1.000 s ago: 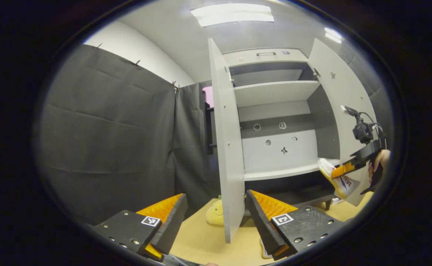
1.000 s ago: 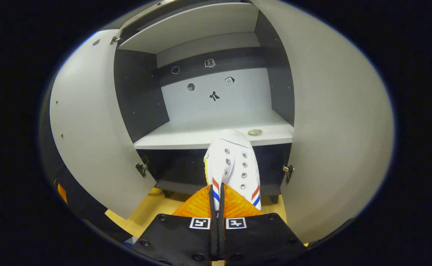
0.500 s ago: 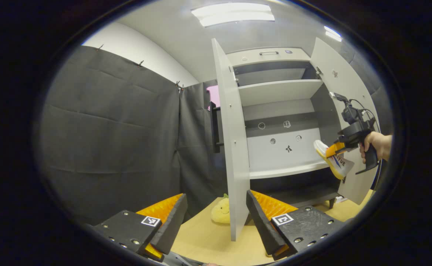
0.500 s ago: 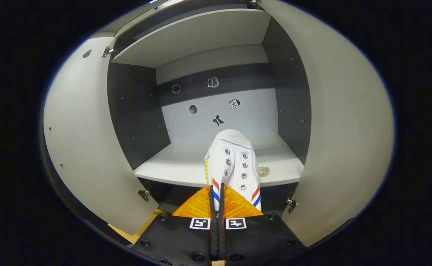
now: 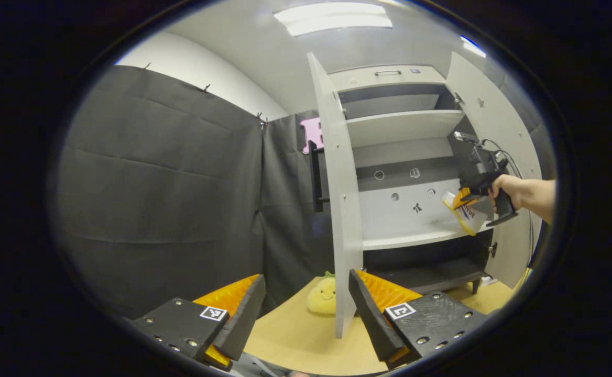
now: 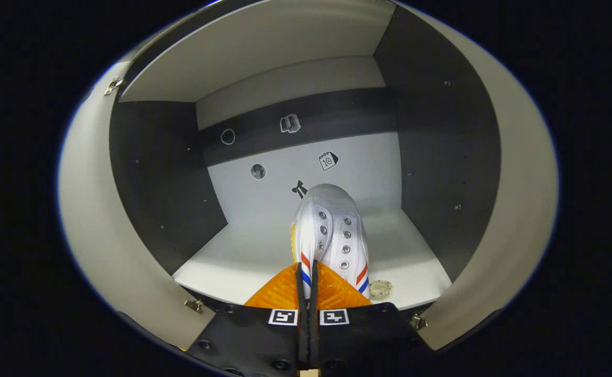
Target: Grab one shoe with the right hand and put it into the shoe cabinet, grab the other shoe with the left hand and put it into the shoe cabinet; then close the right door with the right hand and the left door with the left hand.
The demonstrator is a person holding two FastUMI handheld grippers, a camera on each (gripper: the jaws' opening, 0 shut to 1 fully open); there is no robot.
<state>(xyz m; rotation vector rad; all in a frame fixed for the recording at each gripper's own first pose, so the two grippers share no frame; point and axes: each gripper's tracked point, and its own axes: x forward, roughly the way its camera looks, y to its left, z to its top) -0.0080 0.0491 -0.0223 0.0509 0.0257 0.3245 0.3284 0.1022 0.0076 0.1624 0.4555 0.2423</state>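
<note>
Here the white shoe is hanging toe-first inside the shoe cabinet, just above the pale middle shelf — whether its sole is touching the shelf cannot be told. The right tool is clamping the shoe's heel end, both fingers pressed close together on it. A small round disc is lying on the shelf just beside the shoe. In the left gripper view the same shoe is showing at the cabinet's right side, with a hand gripping that tool's handle. The left door and right door are both standing open. The left tool is hovering with its fingers apart, holding nothing, over the tan floor, near a yellow plush toy at the foot of the left door.
</note>
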